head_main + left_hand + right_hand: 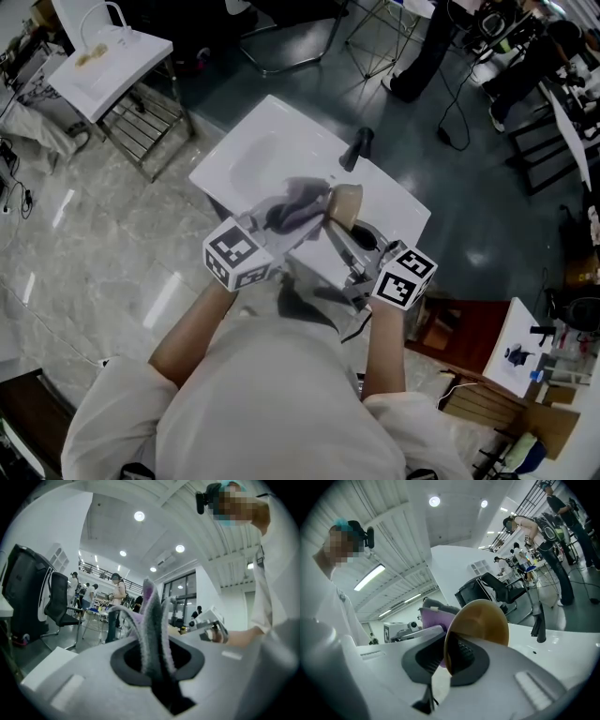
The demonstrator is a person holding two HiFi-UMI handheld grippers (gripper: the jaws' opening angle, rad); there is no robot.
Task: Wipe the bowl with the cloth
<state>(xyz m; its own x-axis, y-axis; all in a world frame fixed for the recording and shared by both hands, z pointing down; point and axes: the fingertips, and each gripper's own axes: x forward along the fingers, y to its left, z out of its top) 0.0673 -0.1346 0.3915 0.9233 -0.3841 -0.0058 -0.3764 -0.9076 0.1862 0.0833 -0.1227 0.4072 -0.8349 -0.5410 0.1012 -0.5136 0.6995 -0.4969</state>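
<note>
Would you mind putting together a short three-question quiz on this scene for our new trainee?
1. True or false: the right tongs are shut on the rim of the brown bowl.
2. What do the left tongs hold: A a sponge, B a grey and purple cloth, C nothing?
3. Fill in: both tools are held above a white ____ with a black tap.
Key: 1 true; 2 B; 3 sink.

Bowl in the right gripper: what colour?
The bowl is golden tan, clearest in the right gripper view.
</note>
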